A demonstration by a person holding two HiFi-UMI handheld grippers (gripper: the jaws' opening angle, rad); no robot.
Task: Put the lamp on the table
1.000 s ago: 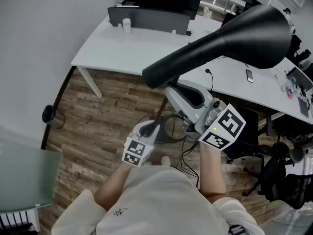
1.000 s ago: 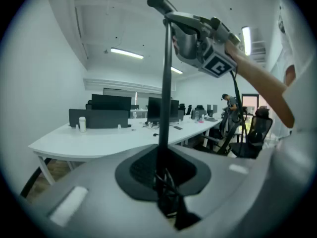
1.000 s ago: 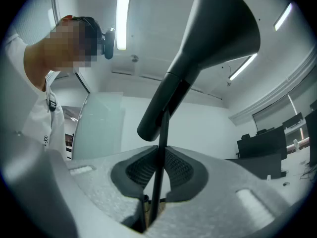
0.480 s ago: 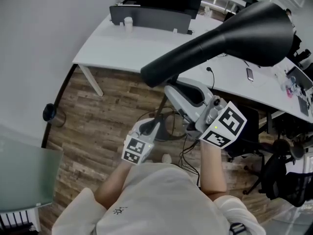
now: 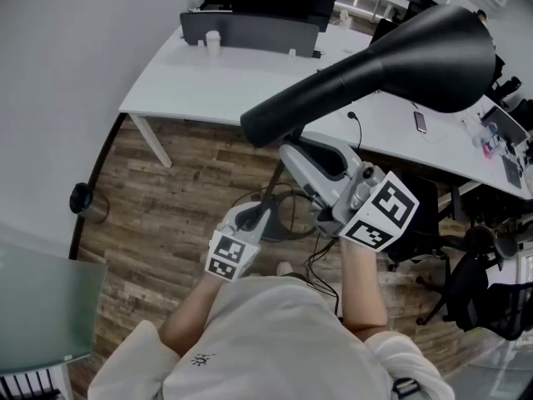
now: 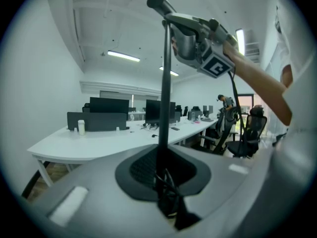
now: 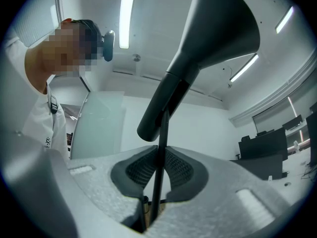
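A black lamp with a large cone-shaped shade is held in the air over the wooden floor, in front of the white curved table. My right gripper is shut on the lamp's thin black pole just below the shade. Lower down, my left gripper is shut on the same pole, with a tangle of black cable at its jaws. In the left gripper view the right gripper shows higher up the pole. The table lies beyond the left gripper's jaws.
On the table stand a dark partition with monitors, a white cup and a phone. Black office chairs crowd the right. Cables lie on the floor. A glass panel is at lower left.
Both grippers keep their hold on the lamp pole. The head view has drifted slightly; the lamp stays about where it was.
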